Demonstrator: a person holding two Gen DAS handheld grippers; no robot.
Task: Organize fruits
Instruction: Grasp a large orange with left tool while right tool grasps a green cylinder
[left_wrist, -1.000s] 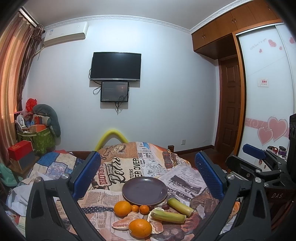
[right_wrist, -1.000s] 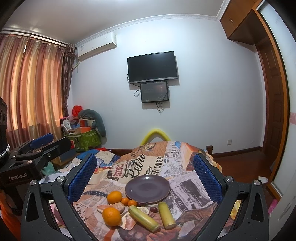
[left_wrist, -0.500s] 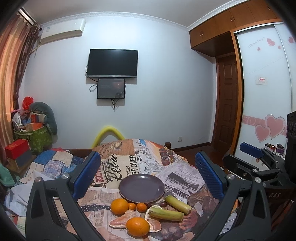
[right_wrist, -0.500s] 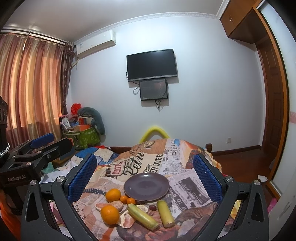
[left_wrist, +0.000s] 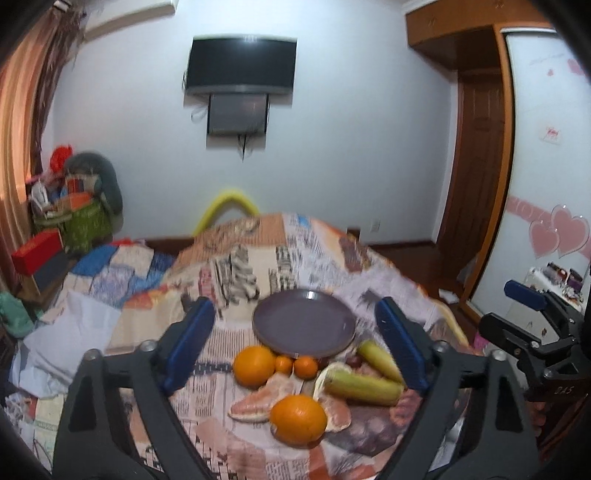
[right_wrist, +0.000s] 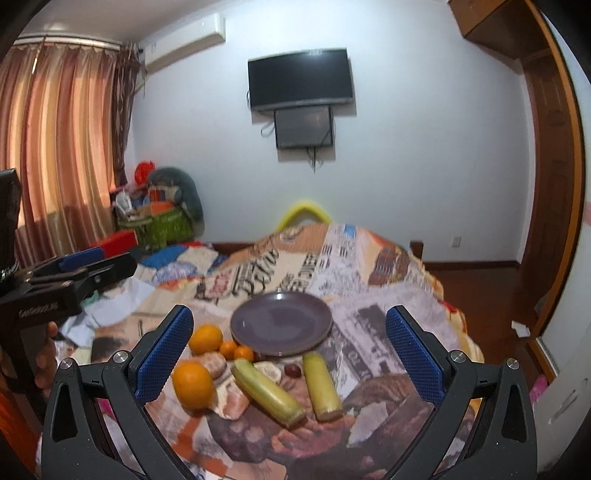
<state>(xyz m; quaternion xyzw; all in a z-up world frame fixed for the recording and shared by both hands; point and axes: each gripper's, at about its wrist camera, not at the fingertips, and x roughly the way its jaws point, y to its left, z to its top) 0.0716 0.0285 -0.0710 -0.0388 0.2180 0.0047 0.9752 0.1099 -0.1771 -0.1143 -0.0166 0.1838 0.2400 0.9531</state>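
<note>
An empty purple plate (left_wrist: 303, 326) (right_wrist: 281, 323) sits on a newspaper-covered table. In front of it lie two large oranges (left_wrist: 298, 419) (left_wrist: 254, 366), two small tangerines (left_wrist: 306, 367), pomelo pieces (left_wrist: 258, 400), a dark date (right_wrist: 292, 370) and two green sugarcane pieces (left_wrist: 360, 384) (right_wrist: 321, 386). My left gripper (left_wrist: 295, 347) is open and empty above the fruits. My right gripper (right_wrist: 288, 354) is open and empty, also above them. Each gripper shows at the edge of the other's view: the right one (left_wrist: 532, 325), the left one (right_wrist: 70, 273).
The table (right_wrist: 369, 258) is covered in printed newspaper. A yellow chair back (left_wrist: 226, 206) stands behind it. Boxes and bags (left_wrist: 70, 218) are piled at the left by the curtain. A wardrobe with heart stickers (left_wrist: 554, 229) is at the right.
Both grippers have moved closer to the table and tilted down; the fruits and plate now sit larger and higher in both views. Both jaws remain open.
</note>
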